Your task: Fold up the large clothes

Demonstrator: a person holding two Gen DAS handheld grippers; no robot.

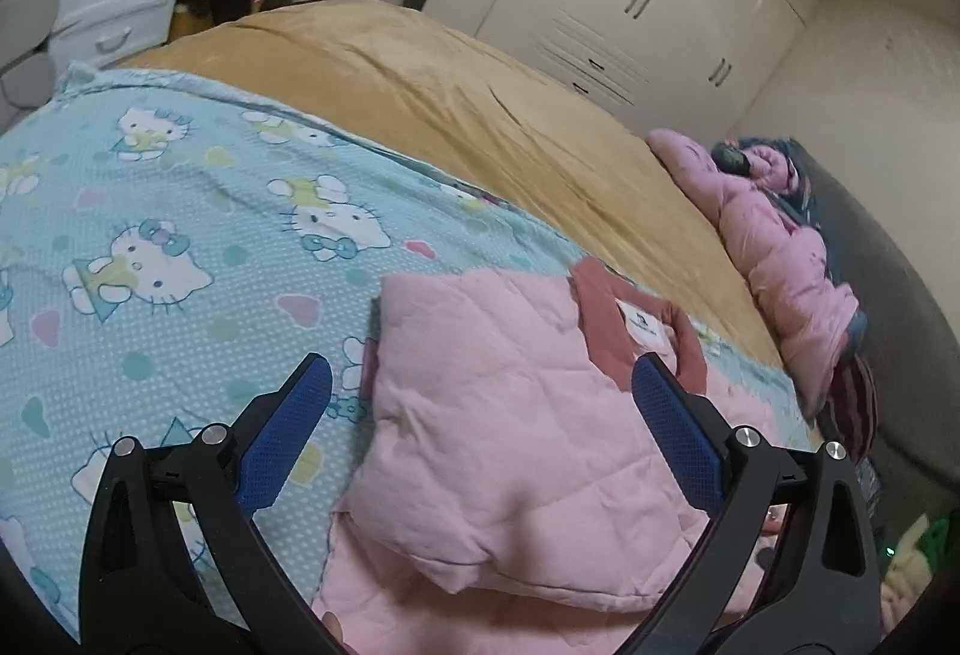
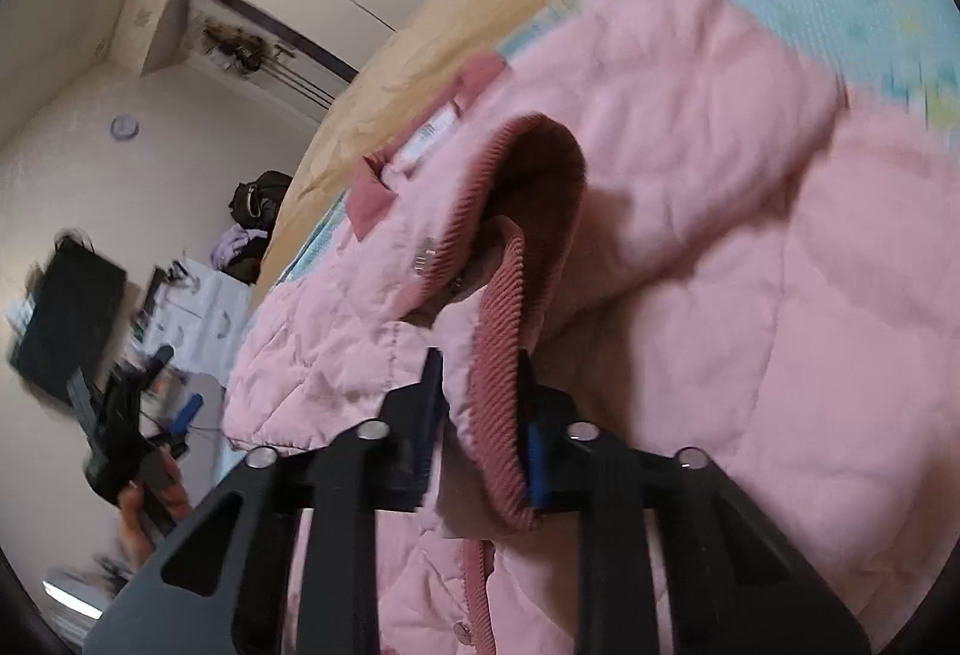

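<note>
Pink quilted jacket (image 1: 510, 415) lies on the bed's cartoon-print sheet (image 1: 180, 235), near the bed's edge, one sleeve folded across the body. Right gripper (image 2: 480, 415) is clamped on the ribbed cuff (image 2: 498, 331) of the other sleeve. Left gripper (image 1: 480, 415) is wide open, empty, above the jacket. Step looks like the second sleeve fold. Next: carry the cuff across the body, left gripper free to pin or smooth.
</note>
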